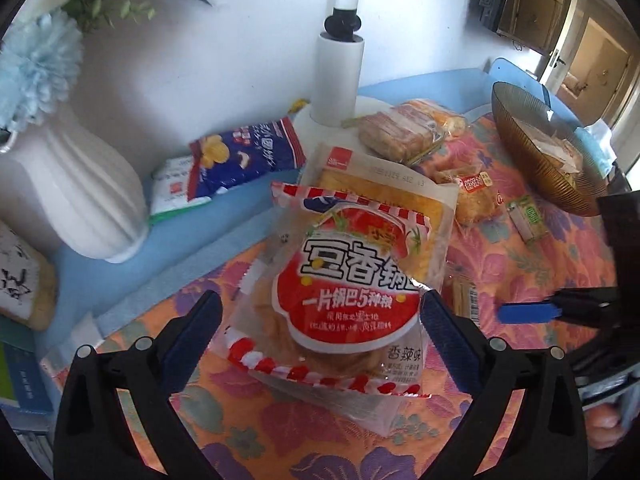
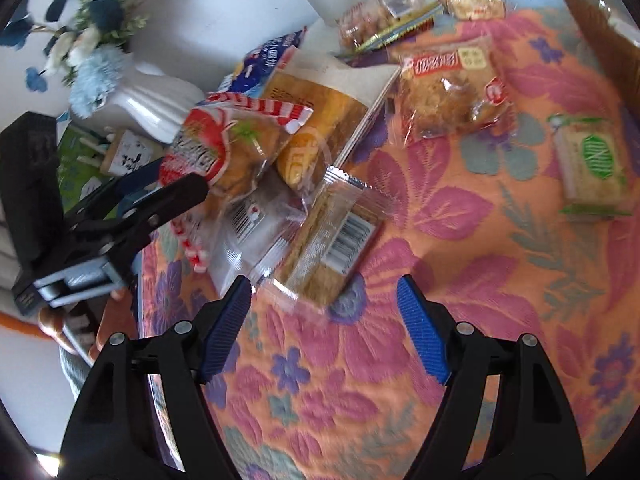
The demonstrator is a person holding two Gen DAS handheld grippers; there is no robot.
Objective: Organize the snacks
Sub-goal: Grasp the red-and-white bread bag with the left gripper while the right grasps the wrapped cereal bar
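Note:
A red and white crispy-rice snack bag (image 1: pixel 344 292) lies between the blue pads of my left gripper (image 1: pixel 320 320), whose jaws stand wide around it; the right pad seems to touch the bag's edge. The same bag shows in the right wrist view (image 2: pixel 224 148), with the left gripper's fingers (image 2: pixel 180 196) beside it. My right gripper (image 2: pixel 324 320) is open and empty, just in front of a clear barcode-backed snack pack (image 2: pixel 336 240). A yellow bread pack (image 1: pixel 380 188) lies behind the red bag. A brown ribbed bowl (image 1: pixel 532 148) stands at the far right.
A white vase (image 1: pixel 80 184) with blue flowers stands at left, a white lamp base (image 1: pixel 336 80) at the back. A blue snack bag (image 1: pixel 244 156), cake packs (image 1: pixel 400 132) and a green-labelled pack (image 2: pixel 592 164) lie on the floral tablecloth (image 2: pixel 440 360). The table edge runs at left.

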